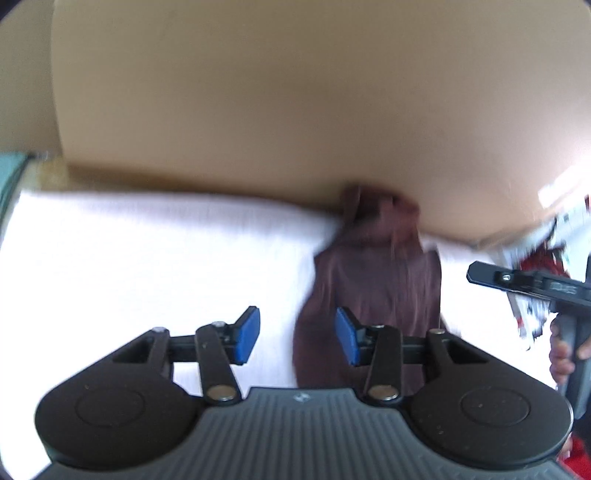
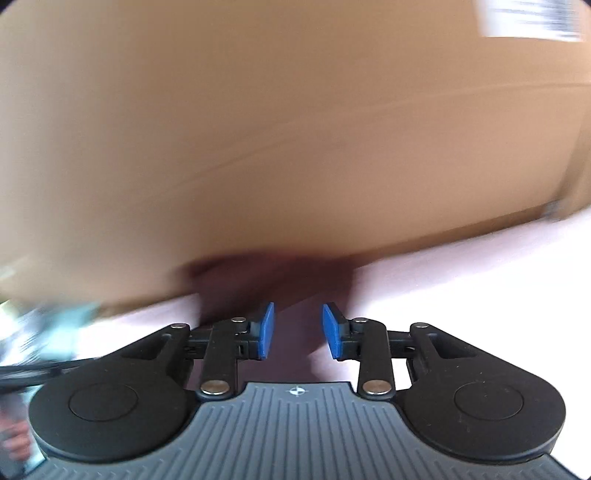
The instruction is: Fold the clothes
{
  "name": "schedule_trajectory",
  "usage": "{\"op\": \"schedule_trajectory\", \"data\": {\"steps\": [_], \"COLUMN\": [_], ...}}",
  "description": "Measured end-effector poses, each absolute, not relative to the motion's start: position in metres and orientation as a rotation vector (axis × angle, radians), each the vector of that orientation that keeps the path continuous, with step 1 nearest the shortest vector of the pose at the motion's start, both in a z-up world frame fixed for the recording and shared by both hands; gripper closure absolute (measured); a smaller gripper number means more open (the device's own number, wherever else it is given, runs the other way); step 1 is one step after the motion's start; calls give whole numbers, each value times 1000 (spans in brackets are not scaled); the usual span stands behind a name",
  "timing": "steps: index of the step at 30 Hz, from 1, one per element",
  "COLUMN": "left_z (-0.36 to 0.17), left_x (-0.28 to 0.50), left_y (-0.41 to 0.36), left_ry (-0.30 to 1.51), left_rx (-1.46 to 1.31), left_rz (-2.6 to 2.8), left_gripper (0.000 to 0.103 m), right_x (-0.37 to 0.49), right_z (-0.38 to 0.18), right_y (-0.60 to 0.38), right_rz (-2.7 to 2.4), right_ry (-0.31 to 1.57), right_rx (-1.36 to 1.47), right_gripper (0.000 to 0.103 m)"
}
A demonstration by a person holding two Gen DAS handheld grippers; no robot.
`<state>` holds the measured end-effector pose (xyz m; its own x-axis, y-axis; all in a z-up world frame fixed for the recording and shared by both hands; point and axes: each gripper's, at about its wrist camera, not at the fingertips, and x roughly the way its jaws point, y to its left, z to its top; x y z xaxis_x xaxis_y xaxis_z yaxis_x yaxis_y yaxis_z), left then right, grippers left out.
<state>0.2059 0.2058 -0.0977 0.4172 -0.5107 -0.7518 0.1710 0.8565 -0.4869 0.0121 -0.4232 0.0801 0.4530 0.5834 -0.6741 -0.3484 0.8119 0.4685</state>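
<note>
A maroon garment (image 1: 373, 280) lies in a narrow folded strip on a white surface (image 1: 129, 258), running from the foot of a cardboard box towards me. My left gripper (image 1: 297, 334) hovers over its left edge, open, blue pads apart with nothing pinched. The right wrist view is blurred. There the same maroon garment (image 2: 277, 273) shows below and beyond my right gripper (image 2: 299, 332), which is open with its blue pads clear of the cloth. A hand (image 1: 561, 354) holds that gripper's handle at the right edge of the left wrist view.
A large cardboard box (image 1: 295, 92) stands close behind the garment and fills the upper half of both views (image 2: 295, 129); a white label (image 2: 532, 18) sits on it. Red and white items (image 1: 546, 258) lie at the far right.
</note>
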Motion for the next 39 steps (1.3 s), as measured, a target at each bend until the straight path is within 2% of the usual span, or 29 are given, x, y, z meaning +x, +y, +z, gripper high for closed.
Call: {"op": "schedule_trajectory", "data": {"steps": [3,8,10,12,13,14,15,20,28,29,30,32,34,37,39], "left_z": [-108,-117,-128,-127,-126,-125,-124,-128,-163,-165,-167,-169,-169,-167,-156], "left_x": [195,193,192,193,194,195,196,207,230,232,234,235,235,238,238], "left_y": [206,209,198,200,199,198,196,171,146,147,149,151,153,154,157], "left_ry": [1110,1122,1118,1120,1118,1116,1114,1114,1207,1204,1200,1198,1198,1198,1164], "left_rx": [-415,-519,-544,-586,-591,-593,-595,-590,-550,-571,-596,-621,-626,-645,-646], "left_rz": [-489,-501,-493,-507,-518,-530,-541,-589,-548,-543,-540,-539,-546,-533,-526], "left_gripper": [64,64,66,73,88,103,103,103,103,102,100,100,100,100,93], "right_x": [-19,-21,-23,-20,-19,-27,-29,-31,-19,-21,-23,-33,-44,-50,-49], "right_z": [83,75,75,71,69,59,52,38,-10,-8,-5,11,26,25,9], "right_y": [-381,-366,-362,-370,-370,-359,-353,-358,-371,-373,-375,-378,-377,-363,-354], "right_rz": [763,820,813,803,796,797,784,674,530,525,506,469,533,658,667], "right_ry": [987,1085,1100,1107,1118,1136,1129,1062,1168,1165,1148,1074,1021,1062,1107], "right_rx": [171,183,187,183,180,182,184,209,231,239,232,197,192,194,174], "right_gripper": [63,62,62,64,69,96,100,100,100,99,91,85,86,86,86]}}
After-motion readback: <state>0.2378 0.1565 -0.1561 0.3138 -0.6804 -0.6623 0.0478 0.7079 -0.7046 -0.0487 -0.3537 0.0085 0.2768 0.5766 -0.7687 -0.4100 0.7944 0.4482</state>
